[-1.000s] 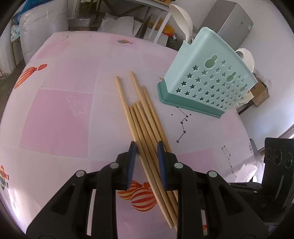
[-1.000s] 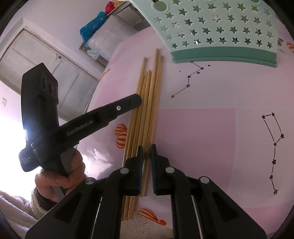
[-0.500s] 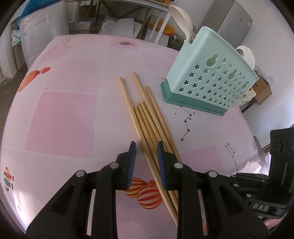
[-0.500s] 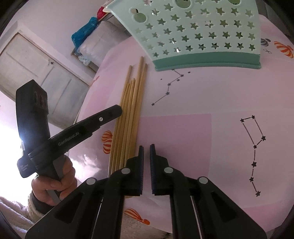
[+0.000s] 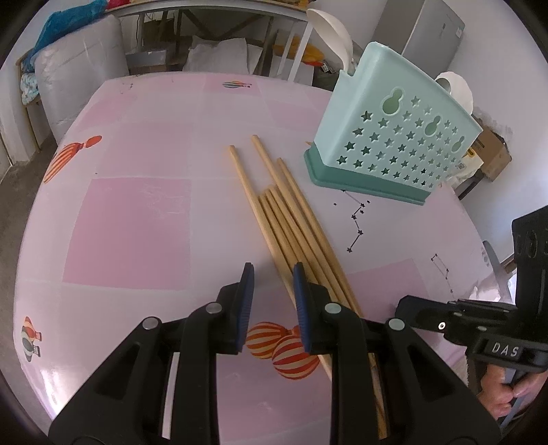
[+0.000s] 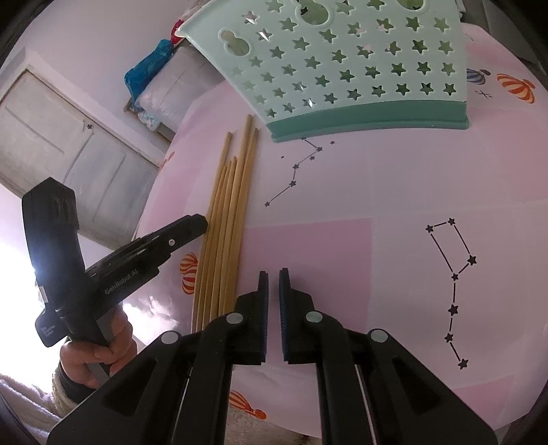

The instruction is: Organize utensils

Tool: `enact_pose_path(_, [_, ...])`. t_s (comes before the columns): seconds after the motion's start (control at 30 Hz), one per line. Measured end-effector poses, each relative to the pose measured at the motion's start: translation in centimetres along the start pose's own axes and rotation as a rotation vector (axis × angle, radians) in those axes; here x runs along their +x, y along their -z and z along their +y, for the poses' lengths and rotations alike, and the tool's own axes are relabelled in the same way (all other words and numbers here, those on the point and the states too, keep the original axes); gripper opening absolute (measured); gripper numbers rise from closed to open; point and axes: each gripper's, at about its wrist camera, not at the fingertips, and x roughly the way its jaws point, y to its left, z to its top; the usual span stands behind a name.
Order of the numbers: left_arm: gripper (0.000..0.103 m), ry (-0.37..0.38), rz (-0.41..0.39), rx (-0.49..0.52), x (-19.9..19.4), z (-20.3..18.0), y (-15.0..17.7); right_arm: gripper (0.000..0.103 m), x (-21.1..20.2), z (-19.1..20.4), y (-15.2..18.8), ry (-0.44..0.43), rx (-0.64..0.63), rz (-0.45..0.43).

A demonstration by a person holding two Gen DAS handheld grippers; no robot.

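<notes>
Several long wooden chopsticks lie side by side on the pink tablecloth. Their far tips point toward a mint-green holder with star-shaped holes. My left gripper hovers over the near part of the bundle with its jaws a little apart. The leftmost stick runs just inside its right finger, and nothing is pinched. To the right of the sticks, my right gripper is shut with nothing in it, over bare cloth.
Two white ladles stick up out of the holder. A grey cabinet and a cardboard box stand behind the table on the right. Wrapped bundles and a white door are on the far left.
The right gripper has slid rightward off the sticks' near ends and now shows in the left wrist view. The bundle sits further right between the left gripper's jaws.
</notes>
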Motion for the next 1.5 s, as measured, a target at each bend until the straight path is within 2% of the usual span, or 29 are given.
enact_pose_path(0.23, [0.021, -0.021, 0.004, 0.005, -0.3, 0.2, 0.2, 0.009, -0.2, 0.3, -0.2, -0.005, -0.014, -0.006])
enact_pose_path(0.37, [0.021, 0.022, 0.000, -0.012, -0.9, 0.4, 0.3, 0.010, 0.1, 0.4, -0.2, -0.004, -0.019, 0.001])
enact_pose_path(0.5, [0.021, 0.039, -0.009, 0.021, -0.9, -0.5, 0.5, 0.010, 0.2, 0.6, -0.3, -0.005, -0.022, 0.004])
enact_pose_path(0.73, [0.022, -0.036, -0.006, 0.093, -0.2, -1.6, 0.7, 0.011, 0.1, 0.7, -0.1, -0.004, -0.016, -0.002])
enact_pose_path(0.9, [0.022, -0.046, -0.009, 0.071, -0.6, -0.7, 0.7, 0.015, 0.2, 0.8, -0.2, -0.012, -0.018, 0.000])
enact_pose_path(1.13, [0.022, 0.013, -0.012, 0.000, -1.1, 0.6, 0.6, 0.020, 0.4, 1.0, -0.4, -0.018, -0.027, -0.004])
enact_pose_path(1.5, [0.022, -0.094, -0.011, 0.094, -0.3, -1.0, 0.5, 0.020, 0.5, 1.0, -0.4, -0.019, -0.027, -0.006])
